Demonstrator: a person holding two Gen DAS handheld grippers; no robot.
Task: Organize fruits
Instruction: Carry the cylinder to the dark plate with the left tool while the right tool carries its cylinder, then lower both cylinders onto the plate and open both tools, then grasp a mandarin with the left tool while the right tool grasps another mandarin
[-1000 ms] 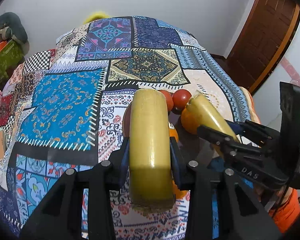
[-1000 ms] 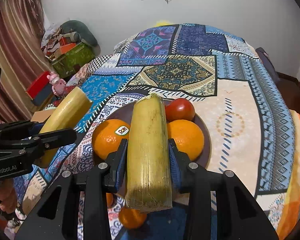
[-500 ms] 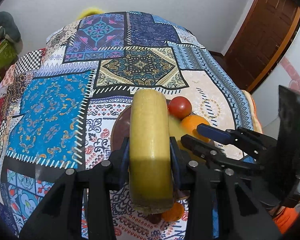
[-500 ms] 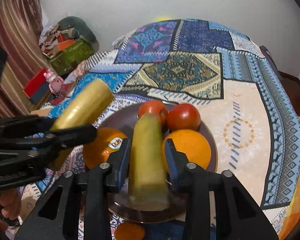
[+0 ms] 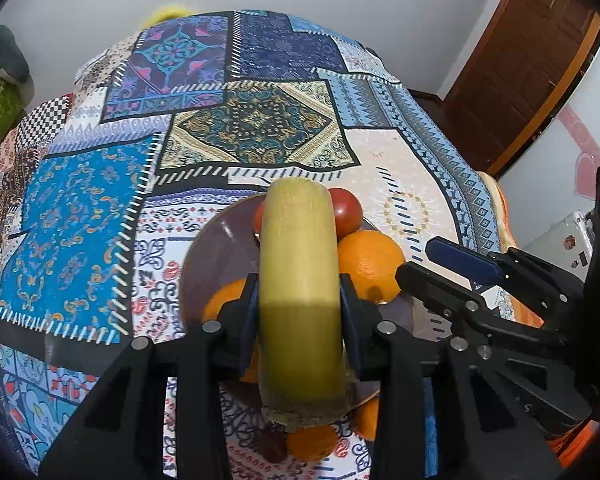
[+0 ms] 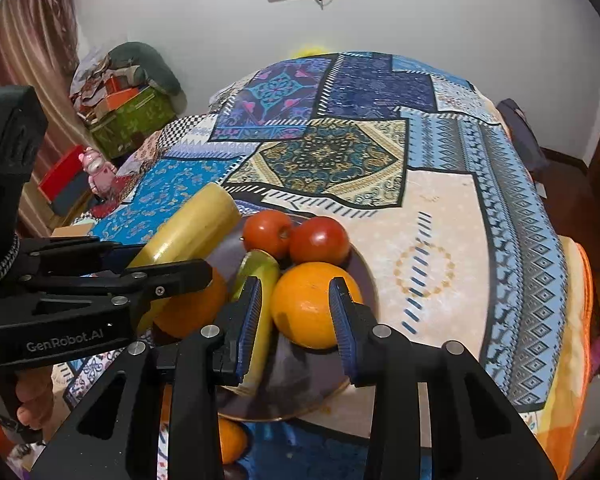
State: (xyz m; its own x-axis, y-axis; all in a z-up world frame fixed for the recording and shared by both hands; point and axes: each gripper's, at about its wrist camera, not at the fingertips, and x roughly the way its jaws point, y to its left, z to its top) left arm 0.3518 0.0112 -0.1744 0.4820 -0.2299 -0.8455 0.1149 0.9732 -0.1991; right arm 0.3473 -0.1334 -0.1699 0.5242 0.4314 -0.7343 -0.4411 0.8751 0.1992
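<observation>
A dark brown plate (image 6: 360,272) on the patterned bedspread holds two red tomatoes (image 6: 319,240), two oranges (image 6: 308,304) and a yellow-green stalk piece (image 6: 260,280) lying between the oranges. My right gripper (image 6: 296,312) is open and empty, just above the plate, with the stalk piece beside its left finger. My left gripper (image 5: 298,316) is shut on a second yellow stalk piece (image 5: 298,264) and holds it over the plate (image 5: 216,256). The right gripper also shows in the left wrist view (image 5: 444,264).
Small oranges (image 5: 312,442) lie on the bedspread in front of the plate (image 6: 228,440). Boxes and clutter (image 6: 132,112) stand on the floor at the left. A wooden door (image 5: 520,64) is at the right. The bed edge (image 6: 580,320) drops off on the right.
My right gripper has opened and let go of its stalk piece, which now lies on the plate between the oranges. My left gripper has moved over the plate with its stalk piece.
</observation>
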